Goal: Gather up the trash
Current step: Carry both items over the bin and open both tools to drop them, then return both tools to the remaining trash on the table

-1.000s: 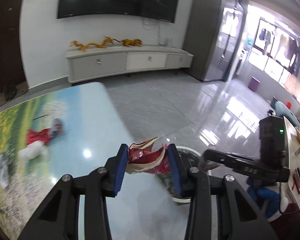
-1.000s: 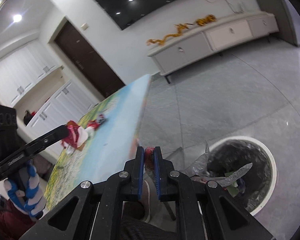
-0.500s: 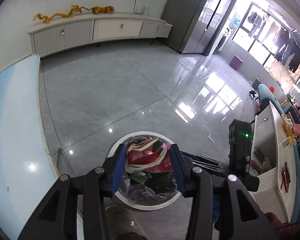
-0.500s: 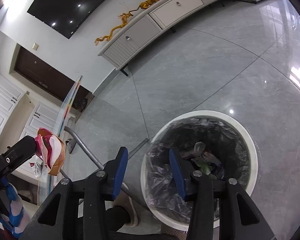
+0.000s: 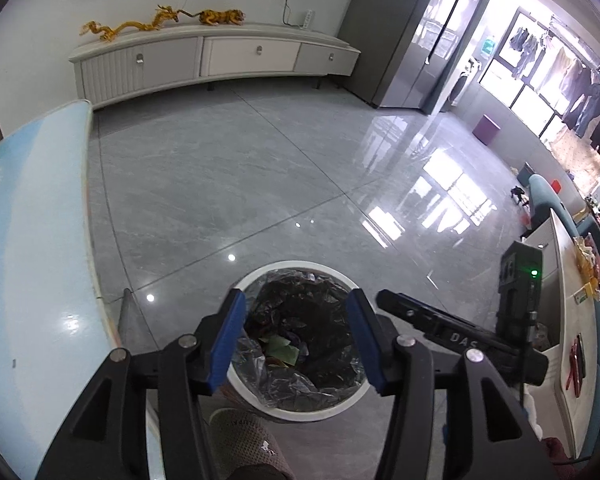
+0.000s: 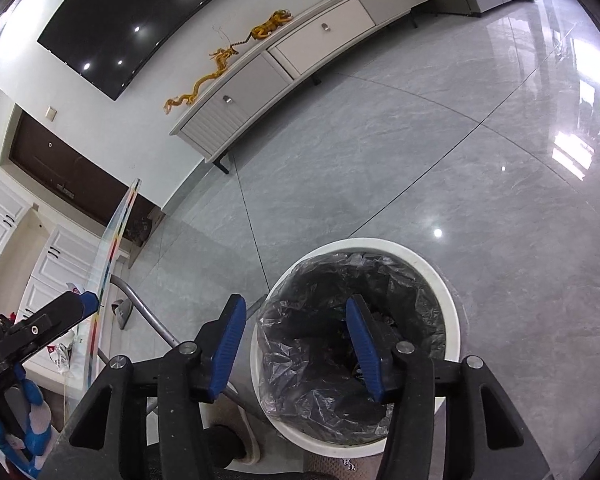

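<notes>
your left gripper (image 5: pixel 296 340) hangs over the trash bin (image 5: pixel 300 410), its jaws opening with nothing between the blue pads. the trash (image 5: pixel 280 350) lies below it at the bottom of the black liner, probably crumpled wrappers, though the heap is dim. your right gripper (image 6: pixel 296 348) is opening too, empty, above the bin's near left rim (image 6: pixel 256 360), beside the desk edge (image 6: pixel 112 248).

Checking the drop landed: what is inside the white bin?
The white bin holds a black liner with green and dark scraps at the bottom; anything beneath them is hidden.
</notes>
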Tool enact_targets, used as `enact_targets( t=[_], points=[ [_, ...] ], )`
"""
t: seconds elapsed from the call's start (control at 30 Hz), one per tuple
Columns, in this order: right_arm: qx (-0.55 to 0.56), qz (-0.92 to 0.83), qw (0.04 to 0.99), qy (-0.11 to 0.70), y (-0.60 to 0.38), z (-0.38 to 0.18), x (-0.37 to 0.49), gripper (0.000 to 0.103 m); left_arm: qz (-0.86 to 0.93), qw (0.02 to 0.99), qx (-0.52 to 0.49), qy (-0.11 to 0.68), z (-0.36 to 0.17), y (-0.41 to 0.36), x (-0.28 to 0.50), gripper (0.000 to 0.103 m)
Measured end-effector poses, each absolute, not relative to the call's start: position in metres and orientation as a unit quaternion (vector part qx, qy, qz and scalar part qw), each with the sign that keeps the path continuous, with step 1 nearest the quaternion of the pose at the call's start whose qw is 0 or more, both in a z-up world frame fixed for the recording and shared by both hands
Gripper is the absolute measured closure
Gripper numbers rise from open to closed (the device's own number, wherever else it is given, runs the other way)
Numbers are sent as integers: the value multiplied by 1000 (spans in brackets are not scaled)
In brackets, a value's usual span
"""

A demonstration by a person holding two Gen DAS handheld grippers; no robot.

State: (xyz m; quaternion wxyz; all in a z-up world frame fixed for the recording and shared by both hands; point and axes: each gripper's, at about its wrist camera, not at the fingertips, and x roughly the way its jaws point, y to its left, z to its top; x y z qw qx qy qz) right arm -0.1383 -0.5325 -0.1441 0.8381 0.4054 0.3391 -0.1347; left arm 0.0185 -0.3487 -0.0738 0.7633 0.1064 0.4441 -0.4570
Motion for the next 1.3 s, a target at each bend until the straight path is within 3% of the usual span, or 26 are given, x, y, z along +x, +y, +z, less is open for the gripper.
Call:
enact_targets(
  t=[0.17, 0.23, 0.3, 0.7, 1.13, 1.2, 1.3],
  points=[
    [391, -143, 848, 327, -524, -124, -145, 49, -418, 802, 118, 410, -56, -327, 12, 52],
    [383, -144, 853, 323, -519, -115, -146, 47, -404, 813, 117, 402, -49, -319, 11, 47],
    [372, -145, 859, 320, -512, -105, -144, 45, -388, 826, 111, 393, -42, -304, 10, 37],
    [321, -136, 886, 305, -461, -55, -133, 34, -288, 893, 73, 337, -4, -210, 17, 36],
    [239, -139, 915, 294, -391, 4, -118, 10, -193, 934, 9, 300, 28, -106, 17, 36],
    [229, -139, 919, 290, -380, 10, -117, 6, -184, 938, 1, 293, 32, -93, 15, 28],
    [211, -135, 926, 282, -364, 20, -117, 1, -169, 947, -11, 275, 39, -73, 6, 24]
  ],
)
